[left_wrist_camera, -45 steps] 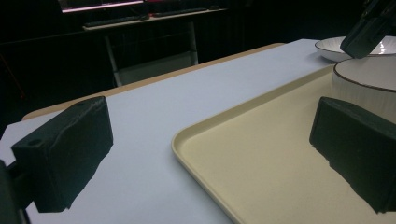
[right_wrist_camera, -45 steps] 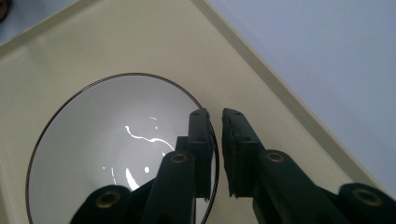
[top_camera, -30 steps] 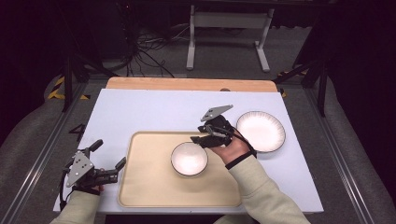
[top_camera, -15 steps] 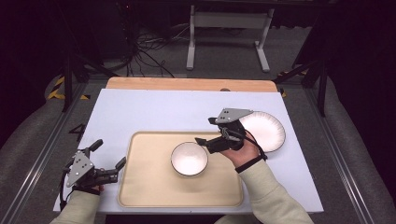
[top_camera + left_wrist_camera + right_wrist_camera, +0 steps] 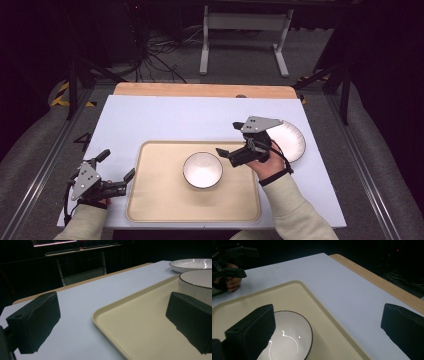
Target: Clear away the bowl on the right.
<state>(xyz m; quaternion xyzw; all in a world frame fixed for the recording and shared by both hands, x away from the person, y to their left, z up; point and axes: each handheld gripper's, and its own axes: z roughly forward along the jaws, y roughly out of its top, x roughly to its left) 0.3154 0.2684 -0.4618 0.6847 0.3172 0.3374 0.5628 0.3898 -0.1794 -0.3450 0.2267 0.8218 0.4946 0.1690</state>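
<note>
Room: dark surroundings are seen beyond the surface, with tangled cables on the floor (image 5: pixel 165 47) and a pale metal stand (image 5: pixel 245 30) at the far side.
Surface (image 5: pixel 165 122): a white top with a bare wooden strip (image 5: pixel 202 90) along its far edge is seen; most of the far half is bare.
Tray (image 5: pixel 160 200): a cream, rimmed tray is laid on the near middle of the surface; its near-left corner rim is seen between the left jaws in the left gripper view.
Tray contents: one white bowl (image 5: pixel 202 170) with a dark rim is set at about the middle of the tray; nothing is seen inside it.
Plate (image 5: pixel 292 140): a white plate is laid on the surface beyond the tray's right side, partly covered by the right tool's grey plate.
Right hand-held gripper (image 5: pixel 226 155): held over the tray's right part, just right of the bowl and apart from it; jaws are spread wide and nothing is held.
Left hand-held gripper (image 5: pixel 117 167): held at the near-left of the surface, just beside the tray's left edge; jaws are spread and nothing is held.
</note>
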